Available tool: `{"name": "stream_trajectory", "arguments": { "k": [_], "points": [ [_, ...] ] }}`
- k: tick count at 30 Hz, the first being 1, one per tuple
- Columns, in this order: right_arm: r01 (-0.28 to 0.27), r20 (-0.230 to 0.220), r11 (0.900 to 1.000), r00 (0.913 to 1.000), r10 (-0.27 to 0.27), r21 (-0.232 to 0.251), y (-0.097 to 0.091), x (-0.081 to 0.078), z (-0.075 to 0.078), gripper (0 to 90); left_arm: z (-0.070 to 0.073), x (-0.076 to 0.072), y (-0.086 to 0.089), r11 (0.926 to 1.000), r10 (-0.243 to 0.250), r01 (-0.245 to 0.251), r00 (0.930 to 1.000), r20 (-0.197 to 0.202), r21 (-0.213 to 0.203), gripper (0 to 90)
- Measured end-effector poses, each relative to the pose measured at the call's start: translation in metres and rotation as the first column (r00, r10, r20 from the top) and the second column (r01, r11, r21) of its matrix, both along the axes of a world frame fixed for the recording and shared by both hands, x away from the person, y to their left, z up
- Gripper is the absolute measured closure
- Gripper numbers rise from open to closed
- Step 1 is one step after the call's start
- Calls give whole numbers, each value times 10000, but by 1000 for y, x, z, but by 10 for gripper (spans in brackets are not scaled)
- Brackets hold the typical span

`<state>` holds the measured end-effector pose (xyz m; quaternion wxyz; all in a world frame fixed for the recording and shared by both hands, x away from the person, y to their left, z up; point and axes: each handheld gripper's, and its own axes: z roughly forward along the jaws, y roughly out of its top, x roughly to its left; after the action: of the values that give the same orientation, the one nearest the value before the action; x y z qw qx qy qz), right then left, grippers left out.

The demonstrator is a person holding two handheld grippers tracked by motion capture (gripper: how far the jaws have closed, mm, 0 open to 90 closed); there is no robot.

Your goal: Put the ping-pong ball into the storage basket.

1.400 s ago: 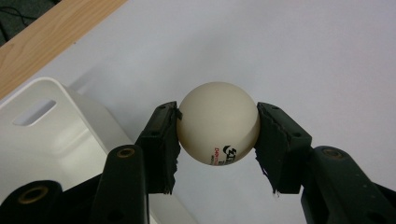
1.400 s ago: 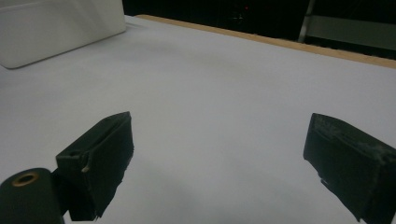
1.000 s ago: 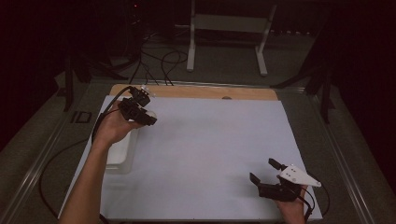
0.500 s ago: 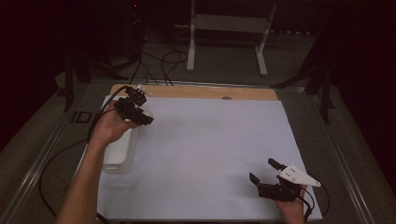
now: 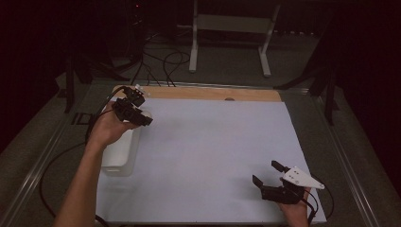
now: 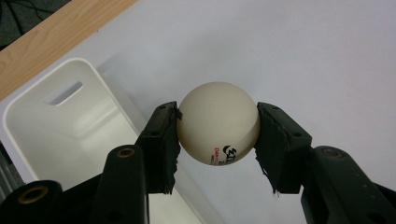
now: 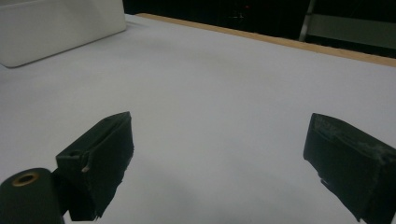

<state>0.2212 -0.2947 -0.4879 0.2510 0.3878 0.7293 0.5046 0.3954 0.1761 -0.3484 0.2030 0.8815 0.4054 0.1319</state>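
Note:
In the left gripper view a cream table-tennis ball with red and black print is pinched between the two black pads of my left gripper. It hangs above the right-hand wall of a white bin, which has a slot handle. In the high view the left gripper is held over the far end of that bin, at the table's left. My right gripper rests low at the near right, jaws spread wide. Nothing lies between the fingers of the right gripper but the white sheet.
A white sheet covers the table, and a wooden strip runs along its far edge. Cables trail off the left side. A metal stand is on the floor beyond the table. The white bin lies far off in the right gripper view.
My left hand with the ball has drifted a little to the left, over the bin's far end. The right gripper has stayed put.

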Motion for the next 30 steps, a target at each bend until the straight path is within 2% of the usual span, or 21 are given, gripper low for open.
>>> {"name": "stream_trajectory", "arguments": {
  "k": [30],
  "points": [
    [48, -15, 10000, 10000, -48, -15, 0, 0, 0, 80, 0, -2, 13, 9997, 223, -223, 9997, -61, -10, 516]
  ]
}}
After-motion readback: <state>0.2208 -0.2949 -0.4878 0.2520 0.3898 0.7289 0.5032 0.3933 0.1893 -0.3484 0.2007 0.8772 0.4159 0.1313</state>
